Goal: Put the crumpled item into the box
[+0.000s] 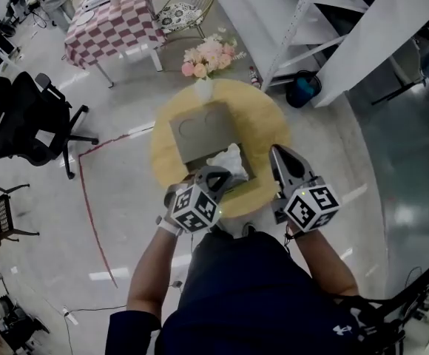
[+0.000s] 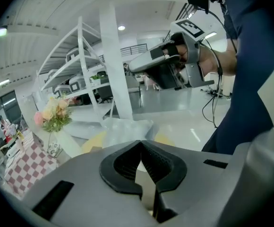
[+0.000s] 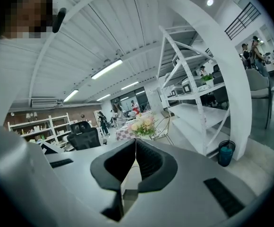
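Fingers of the left gripper [image 1: 213,174] are pressed together on nothing, low centre of the head view, just beside the crumpled item [image 1: 230,159]. That white item lies at the lower-right corner of the box [image 1: 197,133] on the round bench [image 1: 262,120]. Fingers of the right gripper [image 1: 279,152] are likewise closed and empty, right of the box.

The box [image 1: 200,135] sits mid-surface [image 1: 262,120] with the crumpled item [image 1: 231,160] at its near right corner, flowers [image 1: 211,56] at the far edge, the left gripper [image 1: 213,176] just before the item, the right gripper [image 1: 281,155] to its right, and a chair [image 1: 22,117] on the floor far left.
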`<state>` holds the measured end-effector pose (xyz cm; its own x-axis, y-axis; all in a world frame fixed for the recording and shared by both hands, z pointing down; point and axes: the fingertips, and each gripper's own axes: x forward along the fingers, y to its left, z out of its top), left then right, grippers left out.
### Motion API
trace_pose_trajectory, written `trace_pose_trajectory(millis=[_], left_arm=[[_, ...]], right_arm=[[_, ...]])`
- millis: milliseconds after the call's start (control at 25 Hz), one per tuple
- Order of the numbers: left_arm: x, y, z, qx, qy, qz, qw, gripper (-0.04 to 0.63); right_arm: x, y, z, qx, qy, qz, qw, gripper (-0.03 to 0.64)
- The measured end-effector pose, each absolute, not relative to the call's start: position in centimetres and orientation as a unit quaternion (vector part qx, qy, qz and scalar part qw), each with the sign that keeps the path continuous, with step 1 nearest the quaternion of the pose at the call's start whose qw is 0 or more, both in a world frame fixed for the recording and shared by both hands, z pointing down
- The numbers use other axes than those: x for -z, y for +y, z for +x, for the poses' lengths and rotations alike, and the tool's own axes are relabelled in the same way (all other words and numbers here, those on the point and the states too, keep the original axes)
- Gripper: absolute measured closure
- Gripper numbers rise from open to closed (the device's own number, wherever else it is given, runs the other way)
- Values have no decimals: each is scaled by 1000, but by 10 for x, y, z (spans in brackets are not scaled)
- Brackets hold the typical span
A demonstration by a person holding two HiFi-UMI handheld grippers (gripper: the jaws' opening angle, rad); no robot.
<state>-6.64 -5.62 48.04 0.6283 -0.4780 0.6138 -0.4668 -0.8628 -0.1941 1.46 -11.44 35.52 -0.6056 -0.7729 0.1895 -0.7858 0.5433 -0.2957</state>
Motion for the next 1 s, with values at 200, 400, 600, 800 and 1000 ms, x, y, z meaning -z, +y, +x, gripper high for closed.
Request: trace_pose_trajectory(millis=[200,400,600,800,1000], left_arm=[[-509,-65,-71,355,242,-903,3,577],[-533,-73,-69,374,225,-900,-7,577],[-557,-84,-62,399,211,-892,-13,577],[-580,-93,-54,421,205,-883,-29,577],[-601,-99,-46,437,198,-876,-44,577]], right_arm=[[-368,-115,14,-186,-864,467,34,603],[-382,-115,15,-202,-857,471,52,603],[-398,-124,20,-219,-856,464,58,603],[-410,-137,28,-234,-857,456,56,603],[-420,-149,39,-244,-858,449,54,603]])
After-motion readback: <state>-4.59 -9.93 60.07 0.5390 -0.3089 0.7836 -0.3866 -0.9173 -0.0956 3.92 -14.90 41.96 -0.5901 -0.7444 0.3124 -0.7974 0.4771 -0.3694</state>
